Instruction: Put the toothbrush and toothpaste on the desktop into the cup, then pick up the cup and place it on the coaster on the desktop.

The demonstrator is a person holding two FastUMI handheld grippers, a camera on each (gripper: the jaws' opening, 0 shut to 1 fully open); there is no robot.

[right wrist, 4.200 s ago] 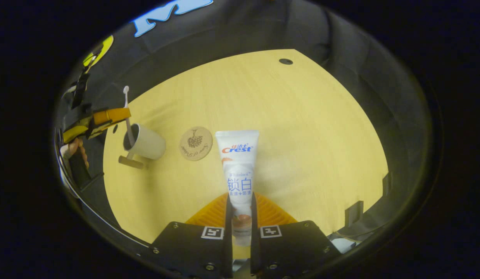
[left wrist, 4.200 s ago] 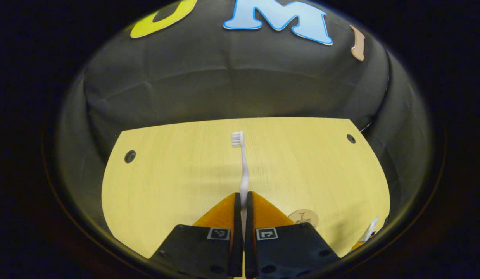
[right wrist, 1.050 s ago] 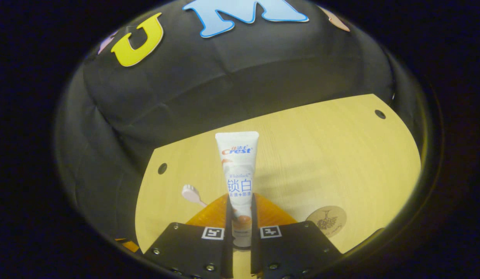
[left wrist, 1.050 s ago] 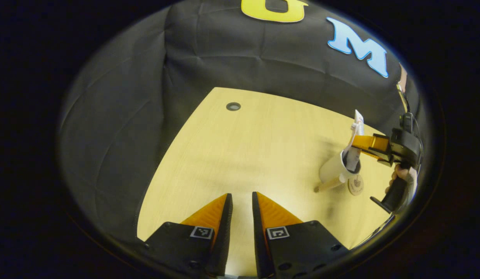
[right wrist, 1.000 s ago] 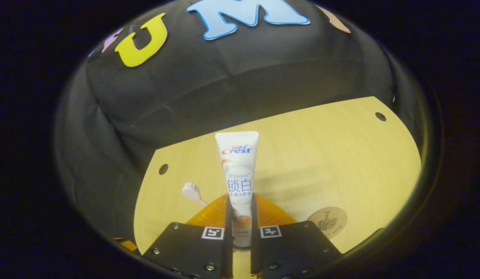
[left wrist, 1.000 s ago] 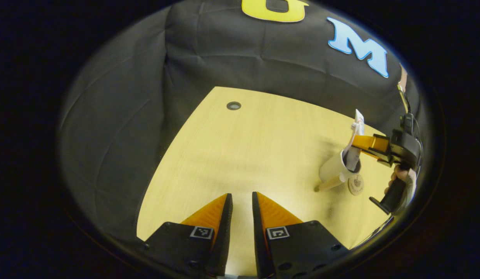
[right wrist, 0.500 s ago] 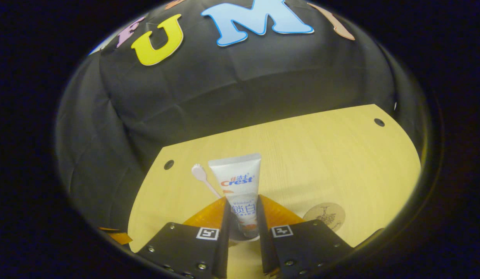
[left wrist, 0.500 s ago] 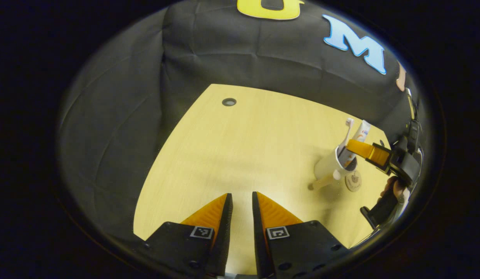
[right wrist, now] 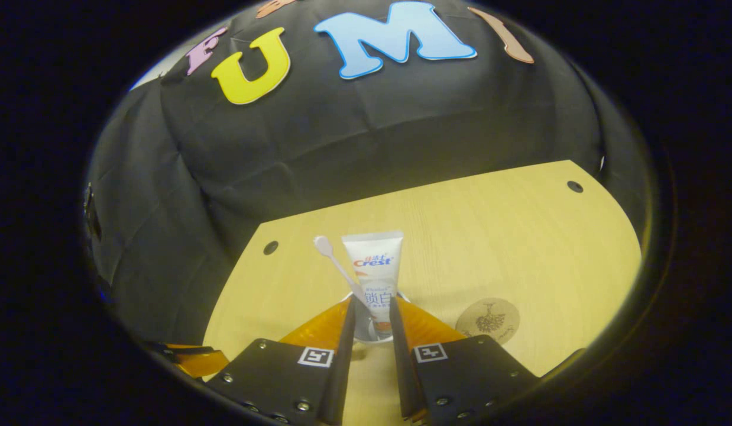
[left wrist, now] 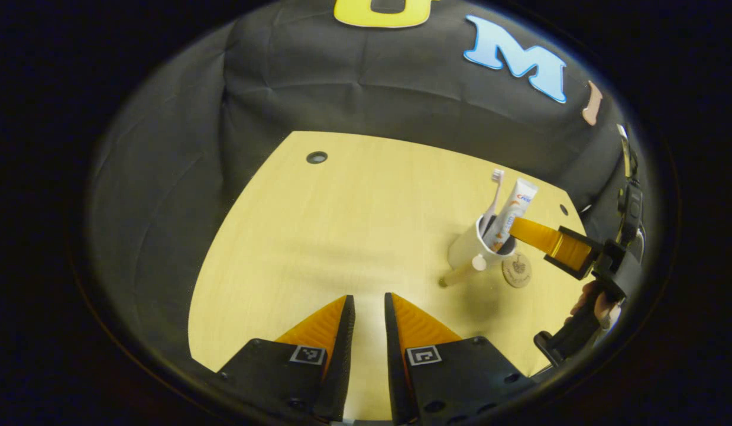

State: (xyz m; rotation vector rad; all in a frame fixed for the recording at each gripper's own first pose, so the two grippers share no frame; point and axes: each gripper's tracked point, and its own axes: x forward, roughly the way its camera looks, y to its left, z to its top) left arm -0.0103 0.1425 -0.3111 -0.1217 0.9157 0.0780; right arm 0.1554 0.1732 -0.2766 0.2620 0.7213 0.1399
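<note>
Seeing a white round cup with a wooden stick handle (left wrist: 467, 251) standing up on the pale yellow wooden table (left wrist: 342, 225). Holding inside it a thin white toothbrush (left wrist: 495, 183) and a white toothpaste tube (left wrist: 515, 204), both leaning and poking out the top. Sitting just beside a small round brown coaster with a plant drawing (left wrist: 517, 269), not on it. Reaching over the cup with the right gripper (left wrist: 511, 228), gripped by a hand (left wrist: 593, 296). Resting with its fingers a little apart on both sides of the tube, not squeezing it. Hovering over the near part of the table with the left gripper (left wrist: 369, 307), well apart from the cup. Showing only a narrow gap there and holding nothing.
</note>
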